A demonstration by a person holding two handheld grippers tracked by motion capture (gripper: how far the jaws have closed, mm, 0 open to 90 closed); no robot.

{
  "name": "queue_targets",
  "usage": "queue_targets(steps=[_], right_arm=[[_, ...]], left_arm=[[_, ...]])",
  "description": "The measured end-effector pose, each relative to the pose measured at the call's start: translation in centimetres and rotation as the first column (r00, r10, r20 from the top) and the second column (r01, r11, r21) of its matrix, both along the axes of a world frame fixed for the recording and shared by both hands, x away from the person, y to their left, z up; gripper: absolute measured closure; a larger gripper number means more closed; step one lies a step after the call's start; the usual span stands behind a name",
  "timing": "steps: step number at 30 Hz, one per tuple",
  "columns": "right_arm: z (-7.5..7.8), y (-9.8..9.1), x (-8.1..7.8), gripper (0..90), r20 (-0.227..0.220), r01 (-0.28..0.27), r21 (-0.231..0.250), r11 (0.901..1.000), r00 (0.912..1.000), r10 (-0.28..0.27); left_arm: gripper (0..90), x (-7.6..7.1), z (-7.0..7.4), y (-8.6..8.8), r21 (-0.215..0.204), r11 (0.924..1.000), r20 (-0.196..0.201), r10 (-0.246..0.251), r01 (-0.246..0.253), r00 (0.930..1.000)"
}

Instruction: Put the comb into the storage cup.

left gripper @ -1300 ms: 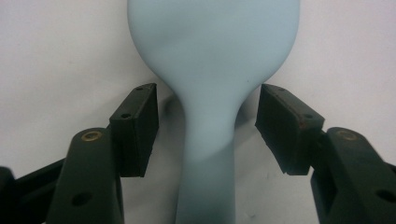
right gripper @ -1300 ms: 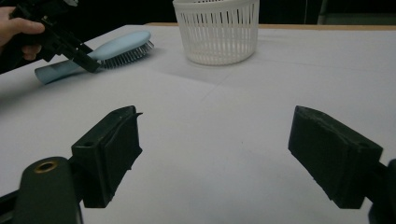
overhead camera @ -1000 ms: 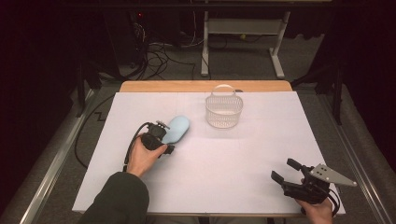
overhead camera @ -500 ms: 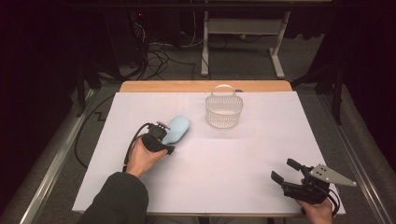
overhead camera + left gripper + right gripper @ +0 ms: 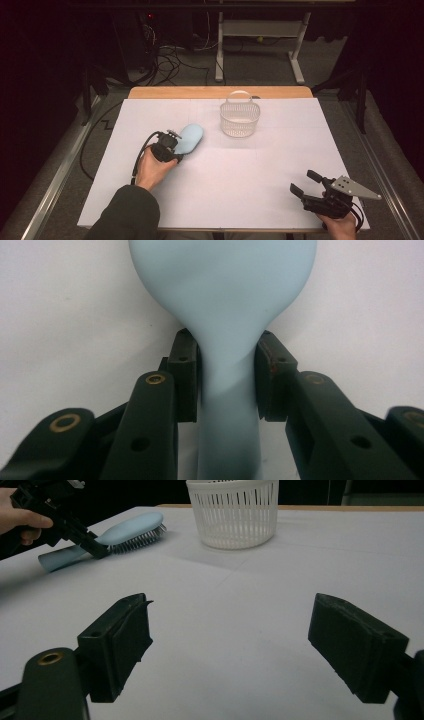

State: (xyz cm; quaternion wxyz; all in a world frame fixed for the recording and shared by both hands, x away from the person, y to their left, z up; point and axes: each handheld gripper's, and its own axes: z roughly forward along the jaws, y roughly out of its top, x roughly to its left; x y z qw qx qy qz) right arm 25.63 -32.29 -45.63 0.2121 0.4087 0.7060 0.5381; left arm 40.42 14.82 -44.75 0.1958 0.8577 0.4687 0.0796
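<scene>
A light blue hairbrush (image 5: 191, 137) lies bristles down on the white table, left of the middle. My left gripper (image 5: 175, 147) is at its handle end. In the left gripper view the jaws have just been closing, and both pads (image 5: 186, 367) now press on the narrow neck of the hairbrush (image 5: 225, 290). My right gripper (image 5: 303, 182) rests near the front right corner of the table, open, with nothing between its jaws (image 5: 230, 640). The right gripper view shows the hairbrush (image 5: 127, 530) and the left gripper (image 5: 92, 545) at the far left.
A white slatted basket (image 5: 240, 121) with a handle stands at the back middle of the table, also seen as the basket (image 5: 232, 515) in the right gripper view. The white tabletop (image 5: 250, 175) has a wooden strip along its far edge. Cables and a stand lie on the floor behind.
The left gripper's jaws have drawn in on the brush handle. Neither hand has moved and the brush lies where it was.
</scene>
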Motion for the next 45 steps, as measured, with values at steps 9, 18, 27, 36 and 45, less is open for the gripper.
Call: queue_targets(steps=[9, 18, 27, 36, 45], right_arm=[[0.0, 0.1, 0.0, 17.7, 0.003, -0.002, -0.006, 1.0000, 1.0000, 0.002], [0.0, 0.0, 0.0, 17.8, 0.003, -0.003, -0.009, 1.0000, 1.0000, 0.003], [0.0, 0.1, 0.0, 17.9, 0.000, -0.002, -0.008, 1.0000, 1.0000, 0.002], [-0.1, 0.1, 0.0, 17.9, -0.005, 0.000, -0.007, 1.0000, 1.0000, 0.000], [-0.1, 0.1, 0.0, 18.1, -0.010, 0.000, -0.009, 1.0000, 1.0000, 0.000]], left_arm=[[68.9, 0.0, 0.0, 0.2, -0.011, 0.9999, 0.002, -0.009, 0.009, 1.0000], [69.4, -0.2, 0.1, 0.3, -0.020, 0.9995, 0.004, -0.024, 0.024, 0.9997], [69.5, -0.6, 0.6, 0.4, -0.055, 0.9975, 0.021, -0.043, 0.044, 0.9989], [69.5, -1.5, 1.6, 1.1, -0.120, 0.9902, 0.061, -0.065, 0.072, 0.9961], [69.5, -2.6, 2.2, 2.0, -0.160, 0.9832, 0.074, -0.077, 0.088, 0.9943]])
